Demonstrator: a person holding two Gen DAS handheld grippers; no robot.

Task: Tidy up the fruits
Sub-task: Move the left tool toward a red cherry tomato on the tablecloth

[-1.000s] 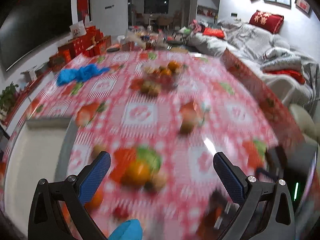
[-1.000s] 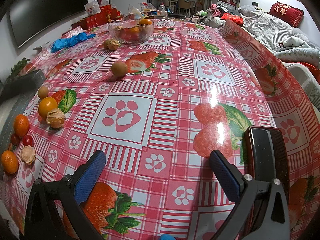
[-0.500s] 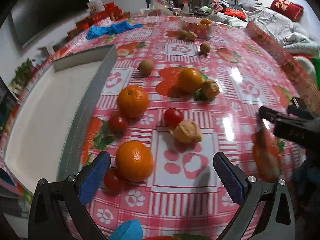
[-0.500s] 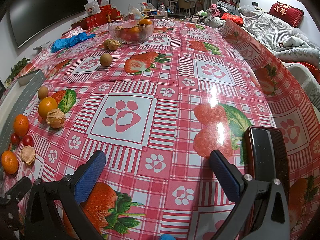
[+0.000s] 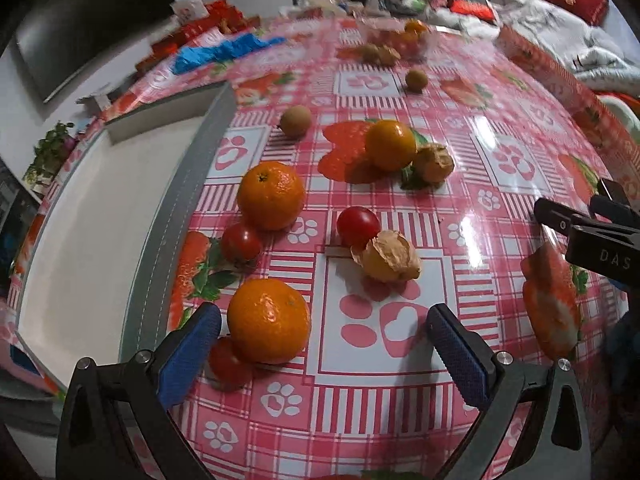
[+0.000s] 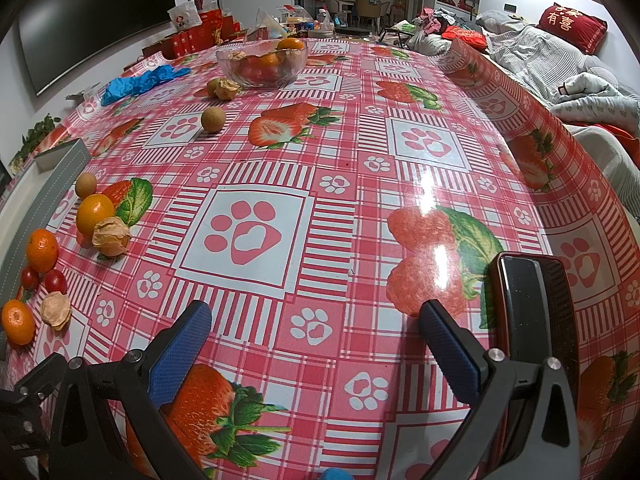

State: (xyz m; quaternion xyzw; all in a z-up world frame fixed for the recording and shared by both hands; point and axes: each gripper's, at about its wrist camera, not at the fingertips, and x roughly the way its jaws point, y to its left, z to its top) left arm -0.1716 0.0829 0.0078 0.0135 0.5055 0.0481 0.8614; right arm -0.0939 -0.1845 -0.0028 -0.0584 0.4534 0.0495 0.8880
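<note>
The nearest mandarin (image 5: 269,321) is seen low on the desk (image 5: 460,160), just ahead of the left gripper (image 5: 320,344) and touching or nearly touching its left pad, off-centre between the jaws. Being round, it offers no long axis. A cherry tomato (image 5: 226,362) is tucked just beside it. The left jaws are spread wide, nothing held. The right gripper (image 6: 316,344) is well apart from the fruit, its jaws likewise wide and empty. The tray (image 5: 92,216) lies just left.

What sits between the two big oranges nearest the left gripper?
In the left wrist view, one cherry tomato lies between the near orange and the far orange, slightly toward the tray side; otherwise only tablecloth.
</note>
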